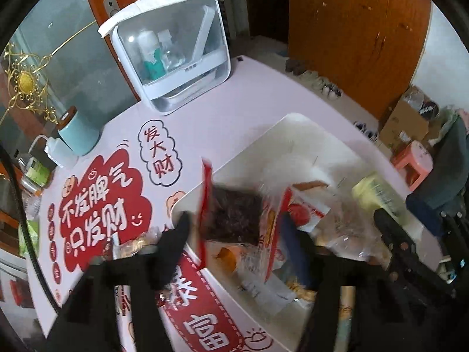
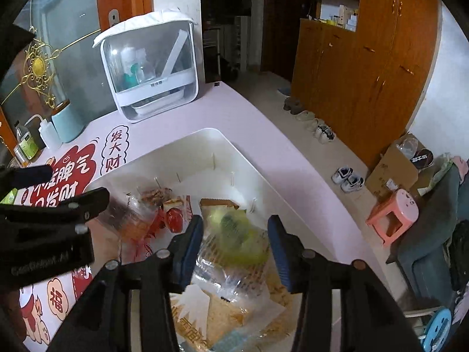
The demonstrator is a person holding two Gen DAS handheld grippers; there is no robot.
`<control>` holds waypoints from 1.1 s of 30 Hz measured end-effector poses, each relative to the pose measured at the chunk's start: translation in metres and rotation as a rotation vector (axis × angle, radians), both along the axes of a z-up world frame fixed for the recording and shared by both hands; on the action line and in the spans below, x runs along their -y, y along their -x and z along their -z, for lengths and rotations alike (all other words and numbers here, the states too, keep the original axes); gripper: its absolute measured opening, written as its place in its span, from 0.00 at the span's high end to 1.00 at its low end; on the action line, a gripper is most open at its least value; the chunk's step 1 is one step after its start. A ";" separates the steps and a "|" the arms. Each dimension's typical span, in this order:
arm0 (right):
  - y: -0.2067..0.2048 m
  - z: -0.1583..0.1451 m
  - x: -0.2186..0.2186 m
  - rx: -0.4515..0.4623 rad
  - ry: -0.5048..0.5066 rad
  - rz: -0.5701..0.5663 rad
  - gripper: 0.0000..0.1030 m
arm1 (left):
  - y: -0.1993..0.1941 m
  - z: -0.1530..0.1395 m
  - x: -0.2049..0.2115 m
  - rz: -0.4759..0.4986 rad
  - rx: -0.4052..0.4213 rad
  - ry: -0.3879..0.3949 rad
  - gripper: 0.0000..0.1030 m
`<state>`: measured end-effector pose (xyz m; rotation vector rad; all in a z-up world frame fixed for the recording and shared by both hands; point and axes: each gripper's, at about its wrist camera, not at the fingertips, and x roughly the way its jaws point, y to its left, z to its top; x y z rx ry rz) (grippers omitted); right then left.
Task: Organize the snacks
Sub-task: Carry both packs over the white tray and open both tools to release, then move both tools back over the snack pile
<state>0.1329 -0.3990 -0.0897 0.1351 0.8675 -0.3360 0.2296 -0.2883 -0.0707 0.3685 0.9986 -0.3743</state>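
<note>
Snacks lie heaped in a white bin (image 2: pixel 243 158) on the pink desk (image 2: pixel 258 111), and both claws hang over it, angled down toward the pile. The left claw (image 1: pixel 234 228) has its fingers spread wide on either side of a dark brown packet with red edges (image 1: pixel 234 217); the packet looks blurred, standing roughly on edge with its long axis running up and away from the camera, and whether either finger touches it cannot be told. The right claw (image 2: pixel 236 249) is likewise wide open, its blue-padded fingers (image 2: pixel 192 243) straddling a yellow-green packet (image 2: pixel 237 231) that lies on clear wrappers in the bin's near half; nothing is gripped. In the right wrist view the left claw's black body enters from the left edge. Beyond the bin stand a white lidded container (image 2: pixel 149 67) and a teal canister (image 1: pixel 77 135).
</note>
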 end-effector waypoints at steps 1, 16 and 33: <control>0.000 0.001 0.000 0.001 -0.008 -0.002 0.43 | 0.001 0.001 0.001 0.002 0.014 -0.012 0.15; 0.010 -0.010 -0.003 0.065 -0.039 0.046 0.37 | 0.012 -0.006 -0.019 -0.026 0.043 -0.027 0.14; 0.040 -0.038 -0.066 0.111 0.038 0.041 0.37 | 0.044 -0.033 -0.080 -0.056 0.100 0.029 0.14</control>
